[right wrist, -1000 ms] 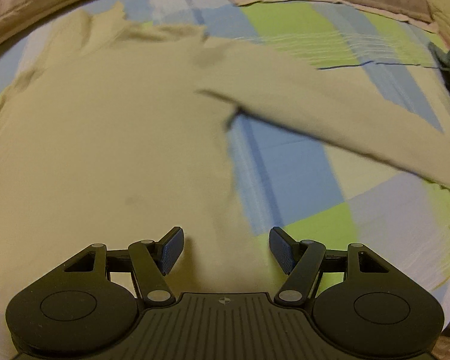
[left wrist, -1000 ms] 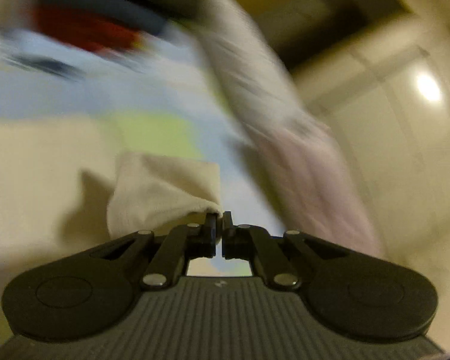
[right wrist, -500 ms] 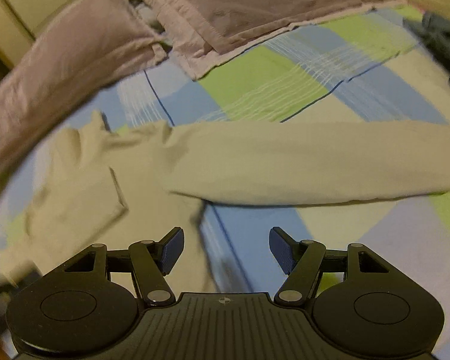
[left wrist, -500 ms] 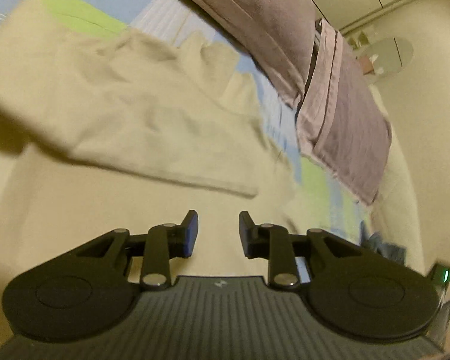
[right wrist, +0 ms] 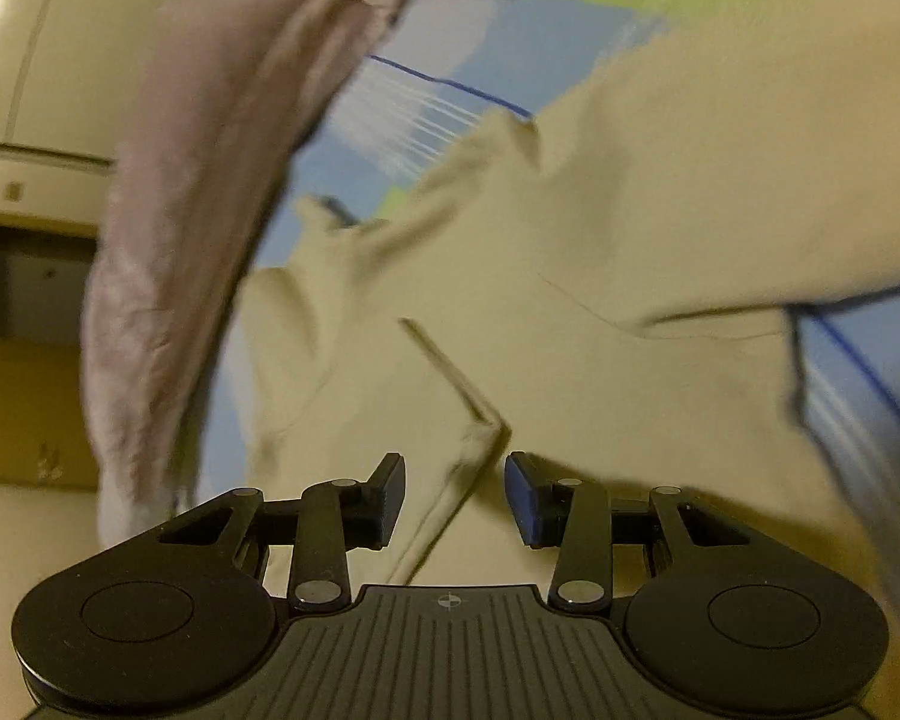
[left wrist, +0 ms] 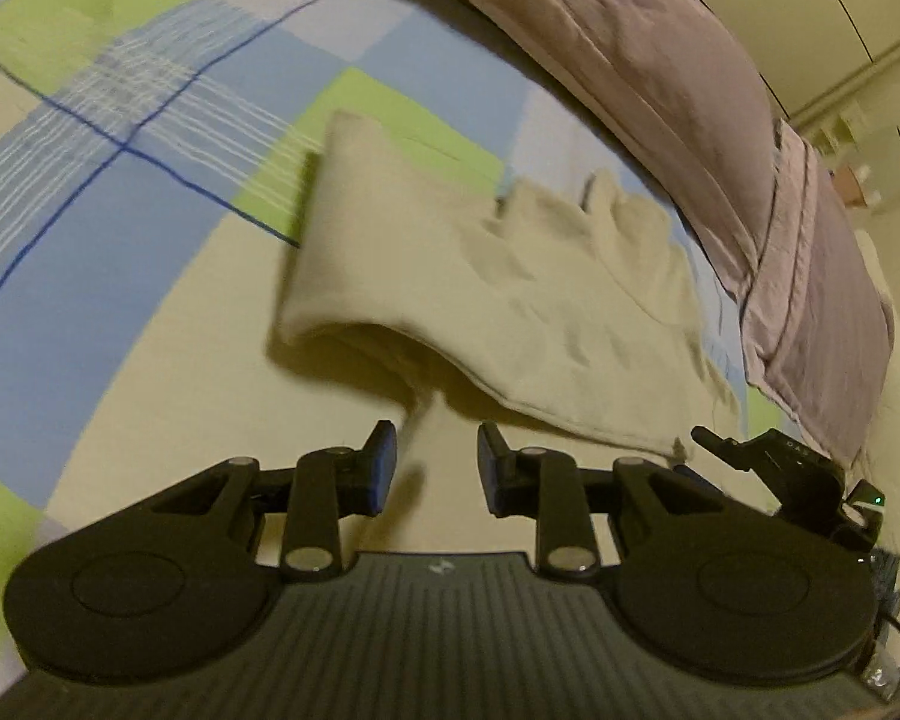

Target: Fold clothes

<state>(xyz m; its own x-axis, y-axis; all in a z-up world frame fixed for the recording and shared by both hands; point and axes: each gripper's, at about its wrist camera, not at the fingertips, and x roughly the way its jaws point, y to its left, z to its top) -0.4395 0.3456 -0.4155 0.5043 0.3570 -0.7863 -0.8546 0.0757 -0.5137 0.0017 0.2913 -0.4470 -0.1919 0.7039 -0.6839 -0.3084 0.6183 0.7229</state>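
Note:
A cream long-sleeved top (left wrist: 510,300) lies on a checked blue, green and cream bed sheet (left wrist: 120,192). One sleeve is folded across its body, with its cuff edge just ahead of my left gripper (left wrist: 435,468), which is open and empty above the cloth. In the right wrist view the top (right wrist: 600,312) fills the middle, and my right gripper (right wrist: 453,492) is open with the corner of the folded sleeve (right wrist: 480,438) between its fingers, not clamped. The right gripper also shows in the left wrist view (left wrist: 786,468).
Mauve pillows (left wrist: 690,90) lie along the head of the bed, also in the right wrist view (right wrist: 198,192). A cream wall with cupboard doors (left wrist: 840,12) stands behind. Bare sheet lies to the left of the top.
My left gripper let go of the sleeve cuff it held a second ago and opened. The sleeve now lies folded over the top. My right gripper swung left toward the folded sleeve's corner.

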